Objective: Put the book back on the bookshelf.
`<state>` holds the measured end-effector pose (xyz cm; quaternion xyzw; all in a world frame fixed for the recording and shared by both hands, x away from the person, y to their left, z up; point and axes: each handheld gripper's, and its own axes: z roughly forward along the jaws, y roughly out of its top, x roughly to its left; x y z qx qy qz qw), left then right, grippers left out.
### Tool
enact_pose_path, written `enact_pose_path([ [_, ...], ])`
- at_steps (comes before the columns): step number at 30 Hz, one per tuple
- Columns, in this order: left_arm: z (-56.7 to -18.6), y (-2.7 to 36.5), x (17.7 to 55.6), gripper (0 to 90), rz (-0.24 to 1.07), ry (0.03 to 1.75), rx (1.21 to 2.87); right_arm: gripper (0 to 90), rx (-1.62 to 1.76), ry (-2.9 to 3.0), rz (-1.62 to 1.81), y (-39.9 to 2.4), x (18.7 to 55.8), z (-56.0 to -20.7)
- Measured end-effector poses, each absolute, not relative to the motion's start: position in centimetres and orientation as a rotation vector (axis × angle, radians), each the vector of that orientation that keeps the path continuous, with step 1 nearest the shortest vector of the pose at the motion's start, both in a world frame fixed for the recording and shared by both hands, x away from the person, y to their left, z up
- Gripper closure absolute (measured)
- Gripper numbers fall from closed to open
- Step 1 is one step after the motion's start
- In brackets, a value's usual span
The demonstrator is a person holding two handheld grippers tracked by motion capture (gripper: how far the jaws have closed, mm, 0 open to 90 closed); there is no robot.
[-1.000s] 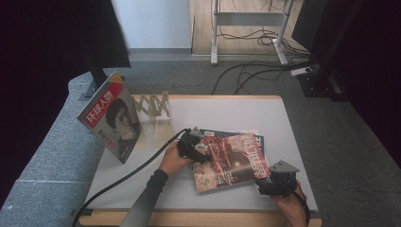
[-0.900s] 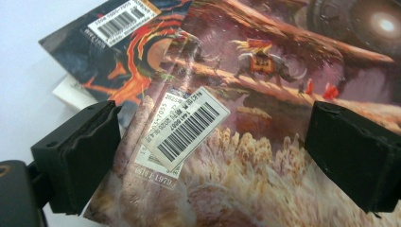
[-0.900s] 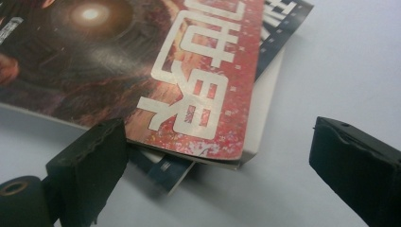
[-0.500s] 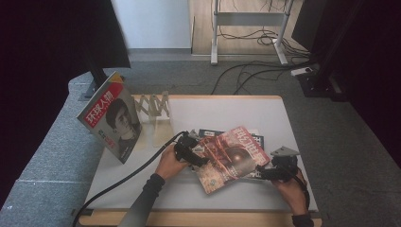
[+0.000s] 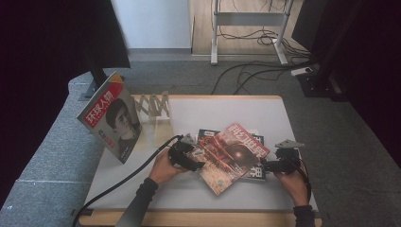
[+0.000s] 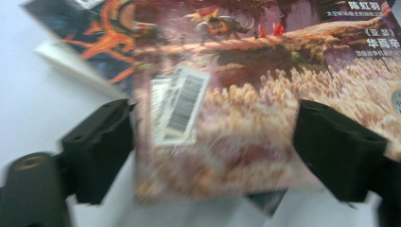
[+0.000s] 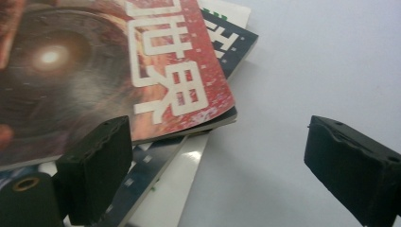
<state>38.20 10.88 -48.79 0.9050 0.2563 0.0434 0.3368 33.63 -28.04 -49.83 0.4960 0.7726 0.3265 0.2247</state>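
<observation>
Two hand-held grippers flank a red magazine (image 5: 232,158) at the table's (image 5: 227,116) centre. The left gripper (image 5: 191,163), at nine o'clock of it, has jaws just closing, wide astride its barcode corner. The right gripper (image 5: 265,166), at four o'clock, gapes empty. Darker magazines (image 5: 255,172) lie beneath. At ten o'clock, a portrait magazine (image 5: 111,118) stands tilted beside a wooden rack (image 5: 153,106).

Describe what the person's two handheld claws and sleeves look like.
Both the left claw and right claw are black, with blocky matte jaws. A grey three-cornered plate tops the right one; a black cable trails from the left. Both sleeves are dark.
</observation>
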Motion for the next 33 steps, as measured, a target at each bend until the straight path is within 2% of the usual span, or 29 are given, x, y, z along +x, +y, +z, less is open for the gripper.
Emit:
enact_pose_path([
  [4,-48.2,12.3,37.7,31.1,0.166,0.664,2.366,8.5,1.348,2.147,0.924,-27.8,32.9,-49.6],
  [8,-48.3,13.4,37.8,46.7,0.162,0.696,2.364,8.5,1.330,2.170,0.932,-27.4,32.4,-49.8],
  [12,-48.7,13.9,38.2,54.1,0.092,0.701,2.342,8.6,1.319,2.186,0.937,-27.1,32.2,-49.9],
  [18,-49.0,14.0,37.9,55.1,0.113,0.702,2.320,8.6,1.302,2.200,0.970,-27.3,31.9,-49.8],
  [23,-49.2,13.6,37.6,54.9,0.077,0.683,2.310,8.3,1.317,2.193,0.981,-27.6,31.8,-49.6],
  [33,-49.2,11.6,37.0,53.6,0.101,0.604,2.321,0.5,1.397,2.198,1.011,-28.3,31.8,-50.1],
])
